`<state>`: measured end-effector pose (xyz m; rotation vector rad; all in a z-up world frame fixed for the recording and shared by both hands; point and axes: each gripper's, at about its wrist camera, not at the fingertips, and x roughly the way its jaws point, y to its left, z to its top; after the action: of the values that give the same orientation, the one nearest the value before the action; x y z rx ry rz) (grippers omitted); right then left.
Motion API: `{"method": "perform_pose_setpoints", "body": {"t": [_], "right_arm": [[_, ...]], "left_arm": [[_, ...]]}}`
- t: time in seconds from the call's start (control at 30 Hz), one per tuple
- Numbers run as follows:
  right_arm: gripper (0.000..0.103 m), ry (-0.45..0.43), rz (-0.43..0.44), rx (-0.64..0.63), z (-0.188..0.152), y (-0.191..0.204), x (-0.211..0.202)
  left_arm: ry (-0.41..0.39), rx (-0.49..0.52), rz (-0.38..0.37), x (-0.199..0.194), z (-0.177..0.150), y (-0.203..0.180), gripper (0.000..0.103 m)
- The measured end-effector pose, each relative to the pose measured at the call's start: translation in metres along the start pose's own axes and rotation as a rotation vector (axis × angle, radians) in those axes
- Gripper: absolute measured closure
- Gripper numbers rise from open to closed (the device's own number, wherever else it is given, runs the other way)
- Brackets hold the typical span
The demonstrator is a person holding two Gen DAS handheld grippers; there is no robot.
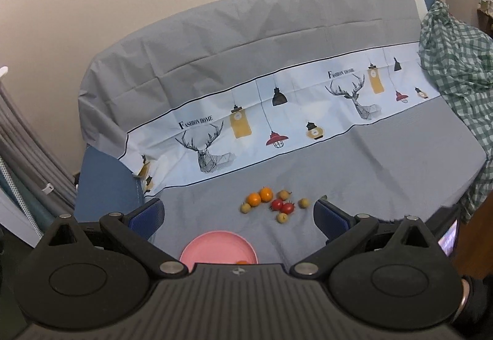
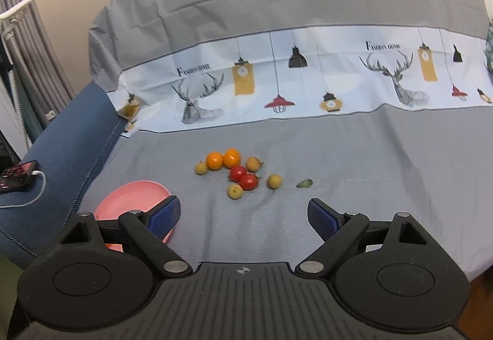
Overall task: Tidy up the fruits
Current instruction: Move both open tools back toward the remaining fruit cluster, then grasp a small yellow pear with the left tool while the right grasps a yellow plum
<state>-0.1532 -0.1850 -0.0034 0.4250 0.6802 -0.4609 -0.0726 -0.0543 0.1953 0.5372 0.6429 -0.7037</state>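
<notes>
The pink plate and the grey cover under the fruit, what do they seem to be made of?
The pink plate looks like matte plastic: even colour, soft dull sheen, thin rim, though glazed ceramic cannot be ruled out. The grey cover looks like thin woven fabric: it shows fold creases and wrinkles and drapes over the backrest.

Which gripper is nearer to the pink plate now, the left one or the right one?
Left, probably. The left gripper hangs open directly above the pink plate; the right gripper is open too, with the plate off to its left.
</notes>
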Motion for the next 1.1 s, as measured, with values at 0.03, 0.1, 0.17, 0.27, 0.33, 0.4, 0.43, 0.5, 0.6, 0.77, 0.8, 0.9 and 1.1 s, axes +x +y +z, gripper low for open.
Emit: {"method": "perform_pose_setpoints", "body": {"t": [0.03, 0.1, 0.17, 0.27, 0.33, 0.4, 0.43, 0.5, 0.6, 0.77, 0.8, 0.9, 1.1], "right_arm": [[0.013, 0.005, -0.005, 0.004, 0.0, -0.003, 0.005], [0.012, 0.013, -0.014, 0.02, 0.0, -0.009, 0.017], [0.012, 0.01, -0.027, 0.041, 0.0, -0.015, 0.032], [0.011, -0.001, -0.043, 0.059, -0.003, -0.024, 0.059], [0.01, -0.008, -0.048, 0.07, -0.006, -0.031, 0.081], [0.01, -0.009, -0.063, 0.066, -0.009, -0.037, 0.105], [0.01, -0.014, -0.073, 0.056, -0.01, -0.039, 0.116], [0.01, -0.022, -0.1, 0.028, -0.011, -0.044, 0.141], [0.01, -0.024, -0.115, -0.012, -0.013, -0.051, 0.176], [0.01, -0.017, -0.122, -0.085, -0.019, -0.053, 0.228], [0.01, -0.014, -0.119, -0.098, -0.021, -0.052, 0.235], [0.008, 0.016, -0.117, -0.133, -0.026, -0.052, 0.258], [0.001, -0.031, -0.139, -0.167, -0.028, -0.05, 0.269]], "left_arm": [[0.014, -0.028, -0.001, 0.012, 0.005, 0.0, 0.0], [0.075, -0.086, -0.066, 0.044, 0.012, 0.002, 0.0], [0.104, -0.147, -0.111, 0.085, 0.016, 0.007, 0.0], [0.149, -0.198, -0.066, 0.157, 0.018, 0.012, 0.0], [0.181, -0.208, -0.017, 0.207, 0.014, 0.016, 0.0], [0.23, -0.224, 0.064, 0.256, 0.005, 0.022, 0.0], [0.251, -0.234, 0.06, 0.278, 0.0, 0.026, 0.0], [0.328, -0.267, 0.034, 0.318, -0.014, 0.03, 0.0], [0.4, -0.27, -0.014, 0.364, -0.033, 0.025, 0.0], [0.451, -0.3, 0.002, 0.424, -0.047, 0.026, 0.0], [0.468, -0.298, 0.006, 0.436, -0.048, 0.026, 0.0], [0.53, -0.277, -0.01, 0.468, -0.052, 0.023, 0.004], [0.583, -0.276, -0.026, 0.512, -0.061, 0.021, 0.012]]}}
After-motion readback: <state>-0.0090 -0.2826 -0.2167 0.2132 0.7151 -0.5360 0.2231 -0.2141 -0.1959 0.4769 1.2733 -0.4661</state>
